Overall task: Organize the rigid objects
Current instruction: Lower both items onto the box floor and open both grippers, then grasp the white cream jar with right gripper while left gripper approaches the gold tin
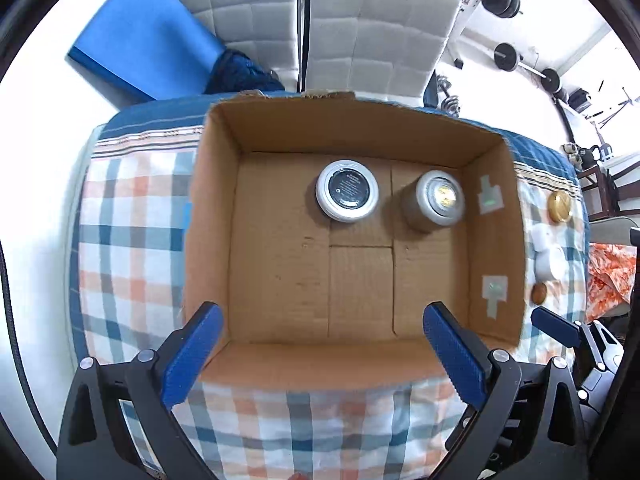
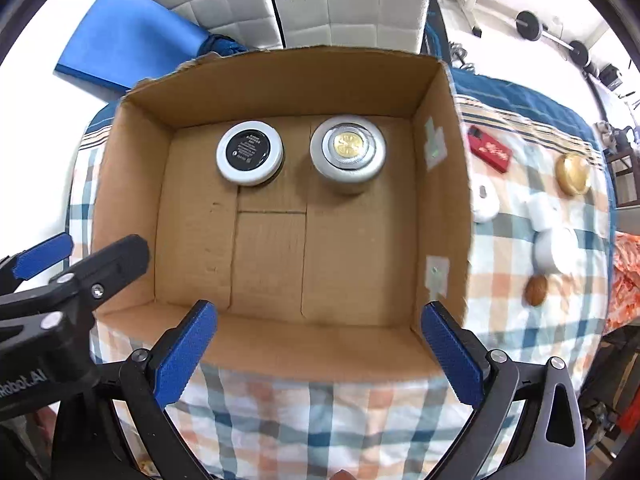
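An open cardboard box sits on a checked cloth. Inside at the back stand a white jar with a black lid and a silver jar with a gold top. My left gripper is open and empty over the box's near edge. My right gripper is open and empty over the near edge too. Right of the box lie a red case, a gold lid, white jars, a white oval item and a brown egg-shaped piece.
The checked cloth covers a bed or table. A blue mat and padded white panels stand behind. Barbells are at the far right. The left gripper's arm shows at the left of the right wrist view.
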